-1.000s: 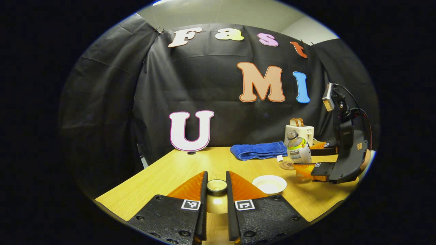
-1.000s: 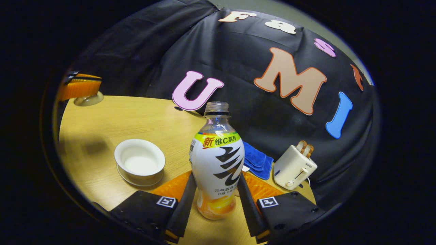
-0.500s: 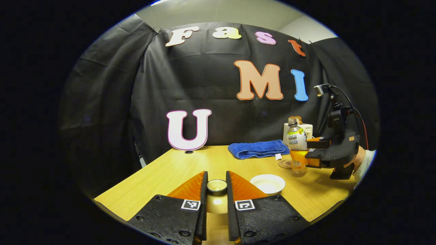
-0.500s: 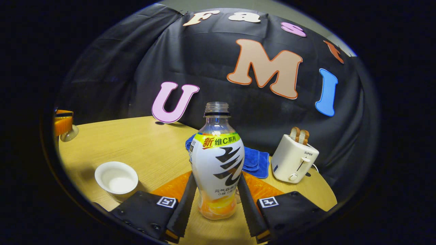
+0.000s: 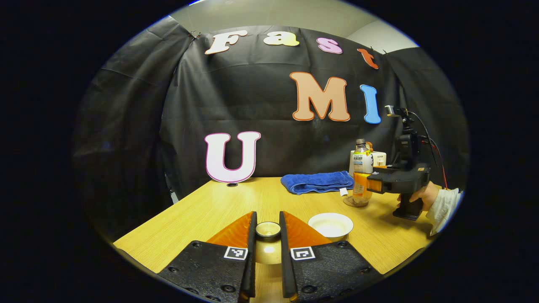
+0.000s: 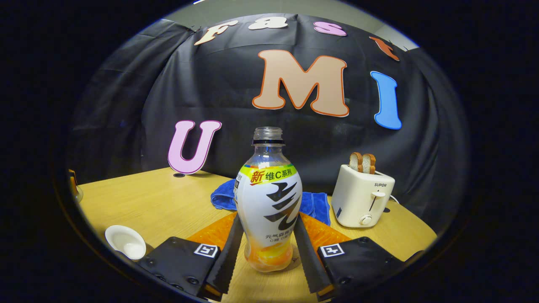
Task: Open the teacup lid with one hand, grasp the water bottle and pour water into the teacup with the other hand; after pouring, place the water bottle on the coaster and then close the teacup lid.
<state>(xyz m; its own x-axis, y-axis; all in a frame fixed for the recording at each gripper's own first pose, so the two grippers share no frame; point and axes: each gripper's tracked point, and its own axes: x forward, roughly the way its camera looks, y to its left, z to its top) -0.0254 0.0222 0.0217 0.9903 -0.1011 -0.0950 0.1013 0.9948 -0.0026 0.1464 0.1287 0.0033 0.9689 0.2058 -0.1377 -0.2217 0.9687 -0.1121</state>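
Righted and swung away from the open white teacup point(image 5: 331, 224), the clear plastic bottle point(image 6: 269, 202), clamped in the right hand-held gripper point(image 6: 269, 256), now stands over the round coaster point(image 5: 353, 202); the left hand-held gripper point(image 5: 268, 235) grips the lid point(image 5: 268, 229).

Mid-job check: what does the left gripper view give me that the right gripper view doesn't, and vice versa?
Left gripper view: lid clamped in the left gripper, coaster at the bottle base, a hand holding the right gripper. Right gripper view: the bottle's uncapped neck, fingers pressing its sides. Both: bottle, open teacup, blue towel, toaster.
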